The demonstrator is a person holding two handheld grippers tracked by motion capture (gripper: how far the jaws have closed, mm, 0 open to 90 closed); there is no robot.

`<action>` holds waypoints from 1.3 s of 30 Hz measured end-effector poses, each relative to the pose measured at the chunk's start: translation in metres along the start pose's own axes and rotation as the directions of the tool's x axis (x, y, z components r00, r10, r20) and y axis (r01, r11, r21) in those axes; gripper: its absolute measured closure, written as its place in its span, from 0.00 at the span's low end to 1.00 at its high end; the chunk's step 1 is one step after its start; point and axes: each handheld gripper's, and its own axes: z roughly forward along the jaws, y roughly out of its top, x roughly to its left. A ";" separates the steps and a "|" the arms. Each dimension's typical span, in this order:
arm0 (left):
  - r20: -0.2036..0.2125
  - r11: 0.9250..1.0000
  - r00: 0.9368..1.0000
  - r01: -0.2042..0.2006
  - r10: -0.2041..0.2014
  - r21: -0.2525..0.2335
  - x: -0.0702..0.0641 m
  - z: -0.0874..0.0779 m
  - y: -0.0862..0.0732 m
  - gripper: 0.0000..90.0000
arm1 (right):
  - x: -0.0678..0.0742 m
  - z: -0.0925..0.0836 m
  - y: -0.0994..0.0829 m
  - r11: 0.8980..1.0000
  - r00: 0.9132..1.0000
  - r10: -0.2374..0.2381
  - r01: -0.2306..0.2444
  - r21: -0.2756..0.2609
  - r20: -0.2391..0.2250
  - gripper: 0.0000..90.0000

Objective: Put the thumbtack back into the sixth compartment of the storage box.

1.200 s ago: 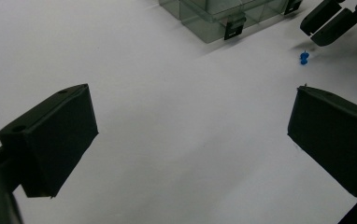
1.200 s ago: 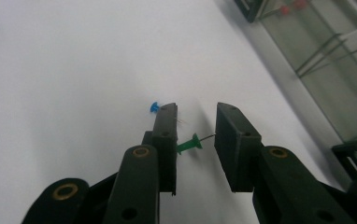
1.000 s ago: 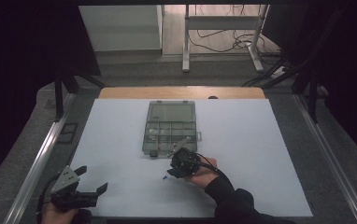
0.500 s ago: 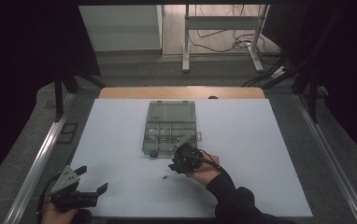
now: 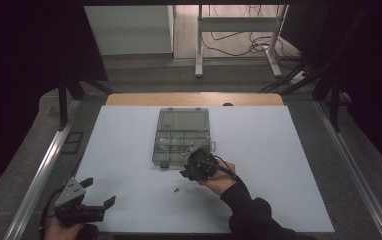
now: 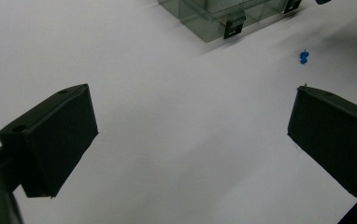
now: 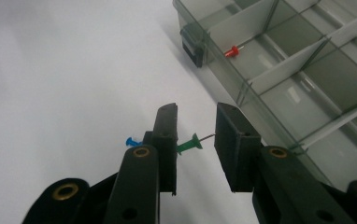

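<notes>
The person holds a gripper in each hand over a white table (image 5: 279, 150). A clear plastic box (image 5: 183, 135) with little rooms inside sits in the middle, with its lid open.

The right gripper (image 7: 196, 140) is just beside the near edge of the box. A green push pin (image 7: 189, 144) sits between its jaws. The head end is against the left jaw and the thin metal tip reaches the right jaw. The jaws are only a little apart, so they look like they are pinching the pin end to end.

A red push pin (image 7: 231, 51) already lies in one room of the box. A blue push pin (image 5: 177, 190) lies on the table, near the right gripper.

The left gripper (image 5: 81, 207) is well apart, at the near left corner of the table. Its jaws are spread wide and hold nothing.

I think the job is sorting pins into the box, and the green one is on its way in. Next, the right gripper needs to move over a room and let go. The pin is tiny, so it could slip.
</notes>
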 end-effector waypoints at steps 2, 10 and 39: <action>0.000 1.000 1.000 0.001 -0.001 0.000 0.000 0.000 0.000 0.02 | -0.001 0.000 0.002 1.000 1.000 0.000 0.000 -0.004 0.002 0.77; 0.000 1.000 1.000 0.002 -0.002 0.000 0.000 0.000 0.000 0.02 | -0.006 0.000 0.009 1.000 1.000 0.022 -0.022 -0.023 0.002 0.77; 0.006 1.000 1.000 0.004 -0.004 0.002 0.001 0.000 0.000 0.02 | -0.024 0.015 0.041 0.997 0.998 0.060 -0.058 -0.054 0.033 0.77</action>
